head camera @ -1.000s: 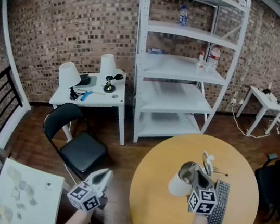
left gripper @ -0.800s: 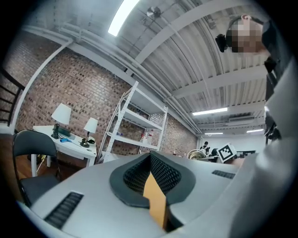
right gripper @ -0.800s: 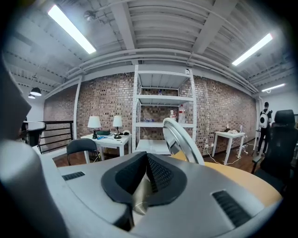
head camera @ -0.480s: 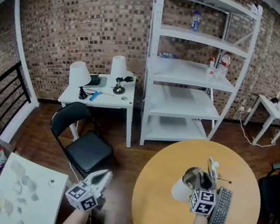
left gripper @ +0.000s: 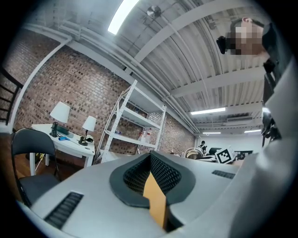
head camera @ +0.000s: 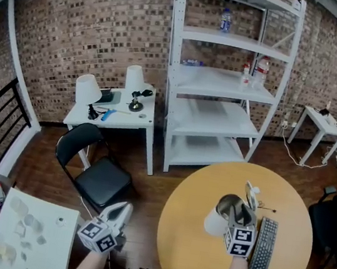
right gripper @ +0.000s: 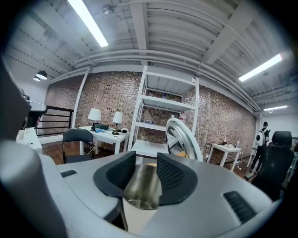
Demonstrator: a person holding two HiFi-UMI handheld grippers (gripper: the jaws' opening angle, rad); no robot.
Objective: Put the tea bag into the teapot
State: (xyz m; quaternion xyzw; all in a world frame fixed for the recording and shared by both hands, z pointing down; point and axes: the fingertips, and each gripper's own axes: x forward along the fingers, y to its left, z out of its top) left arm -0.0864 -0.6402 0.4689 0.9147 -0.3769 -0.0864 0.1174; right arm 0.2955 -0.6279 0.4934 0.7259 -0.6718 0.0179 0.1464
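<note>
A white teapot (head camera: 210, 222) with a steel inner cup (head camera: 228, 205) stands on the round yellow table (head camera: 182, 228), its lid (head camera: 251, 193) tipped up. My right gripper (head camera: 240, 213) hovers right over the teapot's mouth. In the right gripper view its jaws (right gripper: 145, 172) are opening, with only the steel cup (right gripper: 143, 188) showing through the gap and the lid ring (right gripper: 181, 137) upright behind. I see no tea bag in any view. My left gripper (head camera: 121, 211) hangs low off the table's left side, shut (left gripper: 150, 160); a tan strip shows in its slit.
A dark keyboard (head camera: 260, 253) lies on the table right of the teapot. A black chair (head camera: 95, 176) stands left of the table, a white shelf unit (head camera: 221, 82) behind it. A white side table with lamps (head camera: 111, 115) is at the back left.
The head view has swayed a little. My right gripper stays over the teapot's mouth and my left gripper holds its low place at the left.
</note>
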